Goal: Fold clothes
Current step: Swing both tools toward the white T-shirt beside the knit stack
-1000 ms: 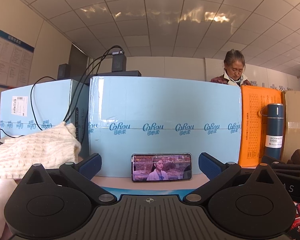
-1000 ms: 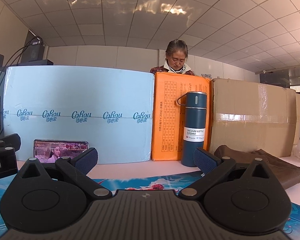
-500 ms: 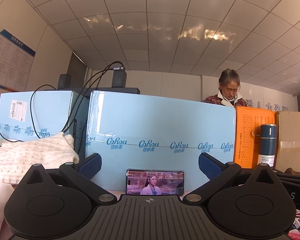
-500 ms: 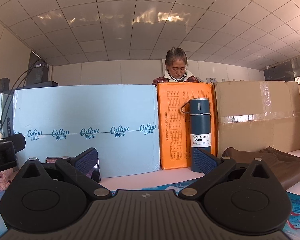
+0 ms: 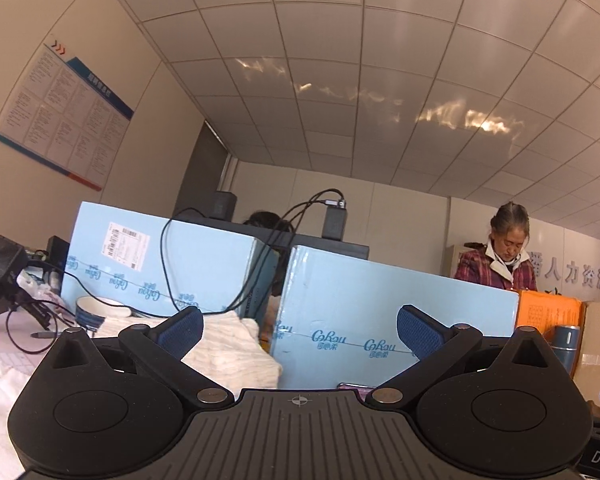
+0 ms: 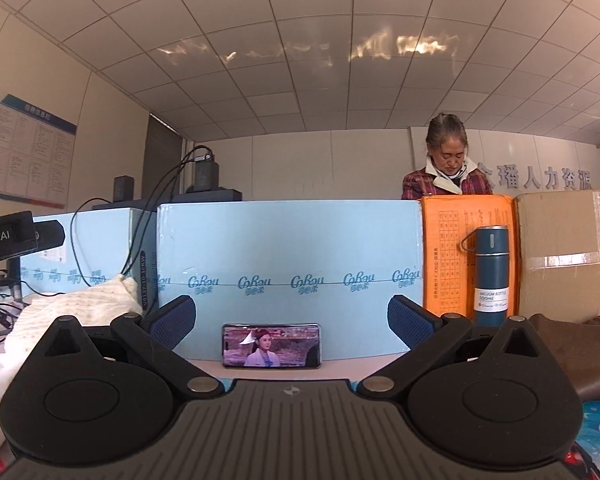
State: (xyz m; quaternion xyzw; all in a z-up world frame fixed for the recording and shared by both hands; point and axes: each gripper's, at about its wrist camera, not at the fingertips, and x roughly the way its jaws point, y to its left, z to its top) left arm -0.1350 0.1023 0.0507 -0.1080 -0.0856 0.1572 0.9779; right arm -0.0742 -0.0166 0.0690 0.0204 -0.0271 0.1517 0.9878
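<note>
Both grippers' fingers spread empty, cream knit sweater [image 5: 228,354] left of them.

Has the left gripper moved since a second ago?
Yes. The left gripper has swung left and tilted up: the light blue box sits further right, and the cream knit sweater nearer centre.

Cream knit sweater [image 5: 228,354] bunched in a heap at left by blue boxes; brown garment [image 6: 572,350] crumpled far right on worktop.
</note>
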